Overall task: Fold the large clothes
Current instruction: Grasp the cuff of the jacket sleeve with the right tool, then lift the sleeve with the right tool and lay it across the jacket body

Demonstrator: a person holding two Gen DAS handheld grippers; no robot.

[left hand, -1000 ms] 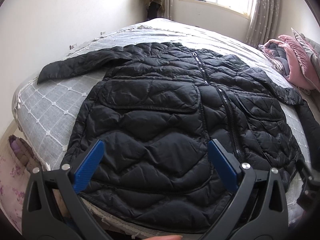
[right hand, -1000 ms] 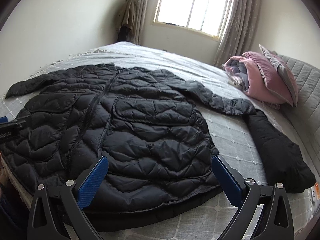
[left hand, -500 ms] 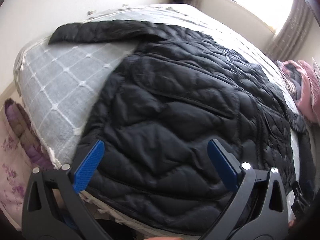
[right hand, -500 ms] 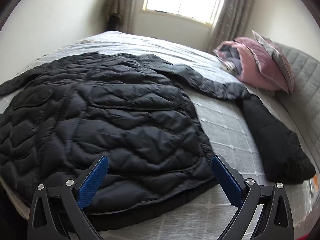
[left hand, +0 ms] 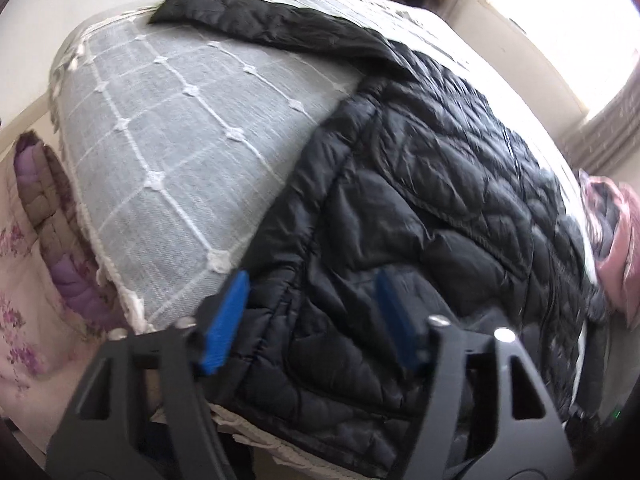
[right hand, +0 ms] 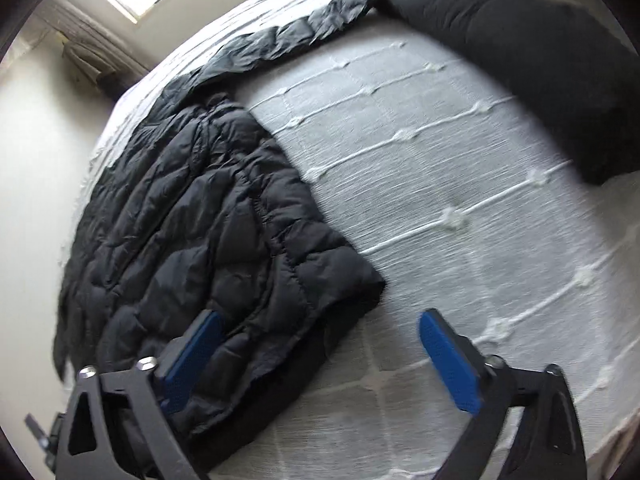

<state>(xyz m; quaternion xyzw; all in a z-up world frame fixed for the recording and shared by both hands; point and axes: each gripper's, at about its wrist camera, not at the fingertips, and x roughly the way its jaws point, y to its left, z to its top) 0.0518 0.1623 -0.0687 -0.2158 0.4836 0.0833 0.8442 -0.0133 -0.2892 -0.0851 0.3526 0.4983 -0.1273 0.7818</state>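
A black quilted puffer jacket [left hand: 440, 200] lies spread flat, front up, on a bed with a grey cover [left hand: 160, 140]. My left gripper [left hand: 312, 316] hangs over the jacket's lower left hem corner. Its jaws are closing with the padded side edge between the blue pads [left hand: 226, 320], and no pad visibly presses the cloth. In the right wrist view the jacket [right hand: 200, 220] ends at its lower right hem corner. My right gripper [right hand: 320, 348] straddles that corner, one pad over the jacket and one over the bare cover [right hand: 440, 160], its wide jaws starting to close.
One sleeve [left hand: 260, 24] stretches toward the bed's far left edge; the other sleeve [right hand: 300, 36] reaches a black folded garment [right hand: 520, 60]. Pink bedding [left hand: 624, 240] sits at the far right. A floral purple quilt [left hand: 40, 260] lies below the bed's edge.
Both grippers have come down and rolled toward the jacket's lower corners, left to the left hem, right to the right hem. Both pairs of jaws have narrowed, the left far more.
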